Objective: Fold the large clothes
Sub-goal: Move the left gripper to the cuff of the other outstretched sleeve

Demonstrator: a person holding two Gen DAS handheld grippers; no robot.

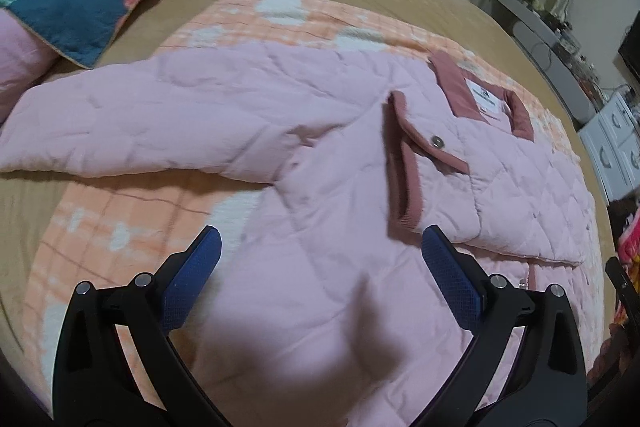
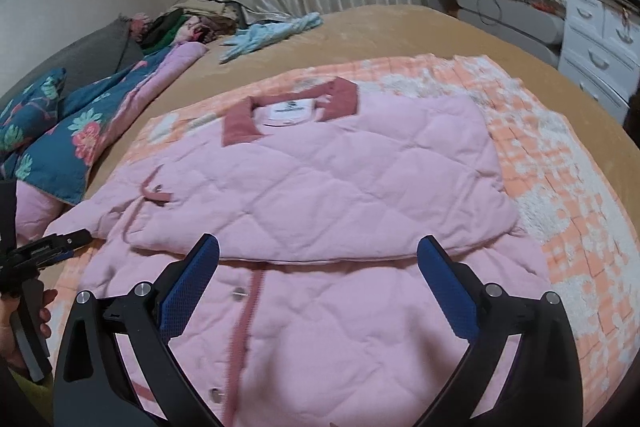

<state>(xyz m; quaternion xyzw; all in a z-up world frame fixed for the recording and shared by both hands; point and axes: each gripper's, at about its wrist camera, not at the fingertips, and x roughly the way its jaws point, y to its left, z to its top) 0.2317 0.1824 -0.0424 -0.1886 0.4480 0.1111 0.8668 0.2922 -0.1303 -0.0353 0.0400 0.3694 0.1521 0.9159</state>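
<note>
Your left gripper (image 1: 320, 247) and right gripper (image 2: 318, 247) hover with blue textured pads spread wide above the puffy, diamond-quilted pink jacket (image 2: 320, 167).

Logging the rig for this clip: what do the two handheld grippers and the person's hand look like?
Both the left gripper and right gripper look alike: black, curved plastic frames with silver round bolts at the joints, and two fingers faced with blue, dotted-texture pads. No cables or markings are readable. In the right wrist view, a bare hand wraps a grey handle; no sleeve shows.
</note>
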